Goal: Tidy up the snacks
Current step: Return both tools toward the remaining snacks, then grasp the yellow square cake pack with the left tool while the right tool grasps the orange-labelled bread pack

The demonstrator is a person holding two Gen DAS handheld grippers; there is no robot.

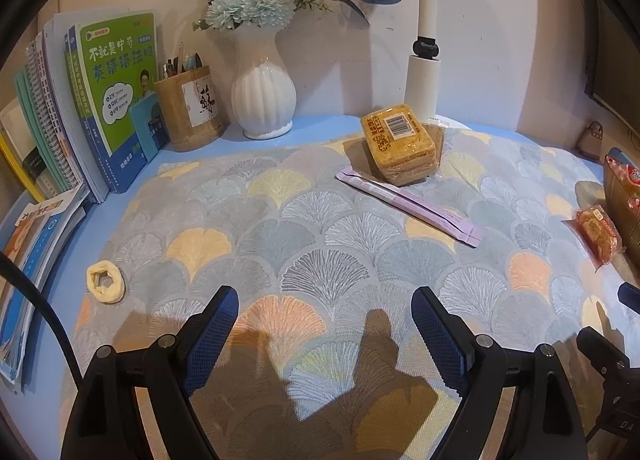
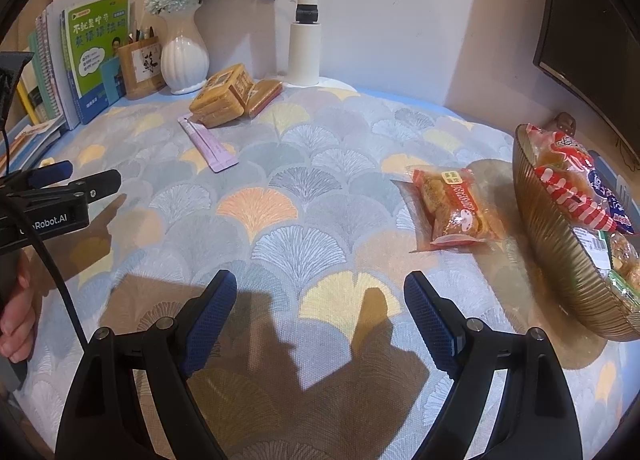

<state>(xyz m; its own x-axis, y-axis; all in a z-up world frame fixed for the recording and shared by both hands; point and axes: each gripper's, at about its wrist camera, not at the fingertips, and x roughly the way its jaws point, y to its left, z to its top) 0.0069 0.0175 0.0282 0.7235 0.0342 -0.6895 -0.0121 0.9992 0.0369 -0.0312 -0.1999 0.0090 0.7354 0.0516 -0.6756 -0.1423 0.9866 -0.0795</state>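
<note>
Three loose snacks lie on the patterned cloth [image 1: 304, 219] that covers the desk, and a ribbed bowl [image 2: 560, 260] at the right edge already holds several packets. Nearest that bowl, just to its left, lies the red wrapped pastry [image 2: 452, 207]. It looks light and soft, with crinkly film that may slide between pads, and the filling could crush; a gentle pinch across its short width, on the body and not on the loose end seals, seems safest.

At the far side, near the white vase [image 1: 262, 95] and the lamp post [image 1: 424, 75], sits the yellow cake pack [image 1: 400, 147], with a thinner clear-wrapped pack leaning on its right side. It appears blocky and fairly firm but crumbly, so take it across the two long sides, low down. Touching its near edge, the long lilac sachet [image 1: 408, 203] runs diagonally toward the near right. It is flat, thin and floppy, so it is hard to lift off cloth; lifting one end first seems best.

Both tools hang over the near part of the cloth, tilted downward. The left tongs [image 1: 324, 324] stand wide apart with nothing between them. The right tongs [image 2: 320, 312] are equally spread and empty, closest to the pastry. A cream hair tie [image 1: 106, 282] at the near left is no snack.
</note>
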